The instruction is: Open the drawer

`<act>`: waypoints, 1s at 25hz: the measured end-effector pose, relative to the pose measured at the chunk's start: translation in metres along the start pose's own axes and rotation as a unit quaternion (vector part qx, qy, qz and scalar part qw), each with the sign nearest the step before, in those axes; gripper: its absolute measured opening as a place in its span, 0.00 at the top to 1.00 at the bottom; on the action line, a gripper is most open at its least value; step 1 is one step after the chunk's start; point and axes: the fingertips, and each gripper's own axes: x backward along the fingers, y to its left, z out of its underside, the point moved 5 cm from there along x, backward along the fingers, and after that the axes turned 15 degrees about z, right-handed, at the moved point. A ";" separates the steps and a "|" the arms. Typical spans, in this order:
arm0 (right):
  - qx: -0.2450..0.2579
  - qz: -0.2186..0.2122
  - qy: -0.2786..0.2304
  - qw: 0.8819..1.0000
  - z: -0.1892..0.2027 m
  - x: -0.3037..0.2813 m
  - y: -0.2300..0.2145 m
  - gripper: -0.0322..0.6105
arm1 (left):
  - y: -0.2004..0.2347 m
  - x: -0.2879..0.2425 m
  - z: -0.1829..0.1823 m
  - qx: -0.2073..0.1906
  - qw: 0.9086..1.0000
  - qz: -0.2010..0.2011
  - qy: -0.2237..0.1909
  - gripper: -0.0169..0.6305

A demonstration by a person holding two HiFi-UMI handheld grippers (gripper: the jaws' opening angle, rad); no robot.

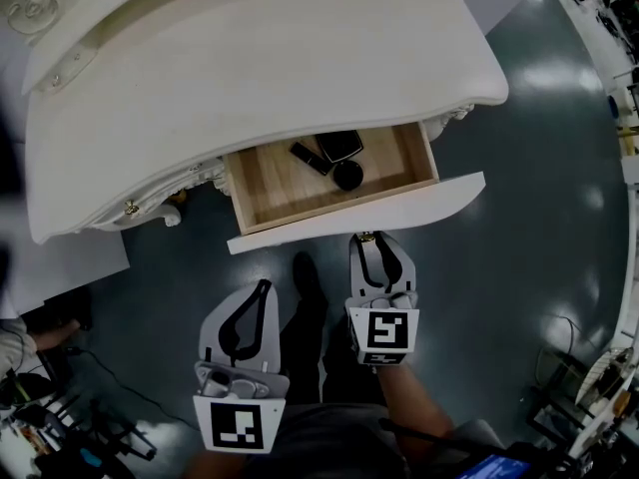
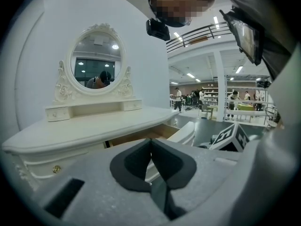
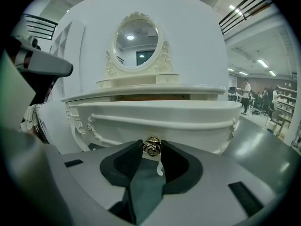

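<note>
The white dressing table's drawer (image 1: 359, 213) stands pulled out, and its wooden bottom (image 1: 270, 183) shows. In the right gripper view the drawer's small gold knob (image 3: 152, 146) sits between the dark pads of my right gripper (image 3: 152, 148), which is shut on it. In the head view my right gripper (image 1: 367, 239) meets the middle of the drawer's white front. My left gripper (image 1: 262, 287) hangs lower left, away from the table. Its jaws (image 2: 151, 142) are shut with nothing between them.
Inside the drawer lie a black square case (image 1: 337, 148), a black round lid (image 1: 347, 175) and a black stick (image 1: 311, 158). The tabletop (image 1: 260, 78) overhangs the drawer's back. An oval mirror (image 2: 96, 65) stands on the table. The person's foot (image 1: 305, 277) is between the grippers. Cables lie at lower left (image 1: 70, 427).
</note>
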 end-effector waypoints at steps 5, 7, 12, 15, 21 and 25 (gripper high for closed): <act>0.002 -0.001 0.002 1.000 0.006 0.012 -0.004 0.76 | -0.013 0.007 -0.001 -0.003 1.000 -0.001 0.000 0.95; 0.002 -0.001 0.002 1.000 0.005 0.013 -0.004 0.76 | -0.013 0.008 -0.003 -0.005 1.000 -0.002 -0.003 0.95; 0.001 -0.002 0.002 1.000 0.010 0.019 -0.004 0.76 | -0.020 0.014 0.000 -0.007 1.000 -0.003 0.000 0.95; 0.002 -0.003 0.002 1.000 0.012 0.022 -0.005 0.76 | -0.025 0.016 0.000 -0.011 1.000 -0.002 0.001 0.95; 0.002 -0.005 0.003 1.000 0.015 0.025 -0.004 0.76 | -0.029 0.019 0.001 -0.012 1.000 -0.004 0.001 0.95; 0.001 -0.005 0.001 1.000 0.019 0.034 -0.006 0.76 | -0.039 0.023 0.001 -0.013 1.000 -0.002 -0.001 0.95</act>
